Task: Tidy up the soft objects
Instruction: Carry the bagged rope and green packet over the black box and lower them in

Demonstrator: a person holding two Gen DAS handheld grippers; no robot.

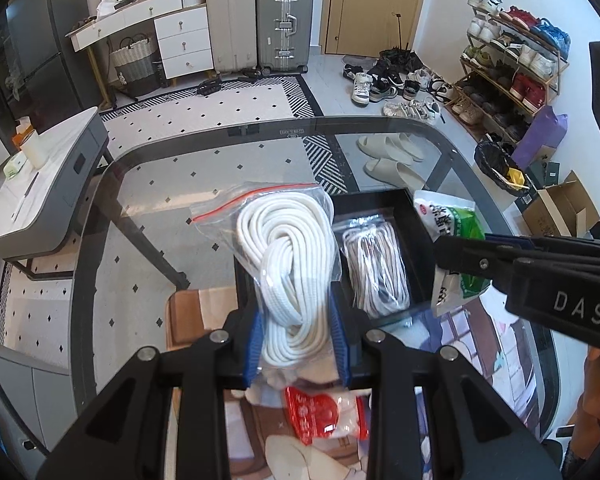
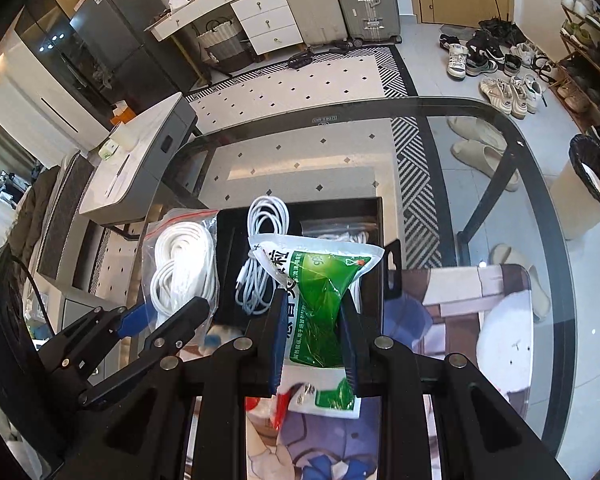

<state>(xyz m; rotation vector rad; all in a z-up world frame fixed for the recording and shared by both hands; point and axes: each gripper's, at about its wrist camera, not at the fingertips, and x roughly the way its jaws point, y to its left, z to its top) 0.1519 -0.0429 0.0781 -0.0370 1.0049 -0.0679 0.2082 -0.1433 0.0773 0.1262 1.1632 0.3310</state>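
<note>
Nearest the left camera lay a small red and white packet (image 1: 326,414), just under the left gripper (image 1: 298,340). It rested on a picture mat (image 1: 196,320) on the glass desk (image 1: 148,168).

The left gripper's blue fingers (image 1: 254,344) were clenched on a clear zip bag of thick white rope (image 1: 288,252). The bag had a red strip along its top. It hung over the near left edge of a black tray (image 1: 384,196).

The right gripper (image 2: 314,344) was clenched on a green and white pouch (image 2: 320,300). The pouch stood up between its fingers (image 2: 278,344) and hid part of the tray behind it.

Inside the black tray lay another clear bag of striped cord (image 1: 374,268). A loose white cable (image 2: 260,256) lay in the tray too, on its left side in the right camera's view. So the tray already had things in it, right where both held bags hung.

The two grippers were close side by side. The rope bag was on the left and the pouch was on the right.

Through the glass desk, pale slippers (image 1: 392,156) showed on the floor. A grey side table (image 1: 48,196) stood to the left. Far off stood two suitcases (image 1: 260,24), white drawers (image 1: 184,40) and a wooden door (image 1: 376,4). On the right was a rack full of shoes (image 1: 512,64), with more shoes on the floor (image 1: 392,84). A black bin (image 1: 500,168) and a cardboard box (image 1: 560,208) sat near the desk's right side.
</note>
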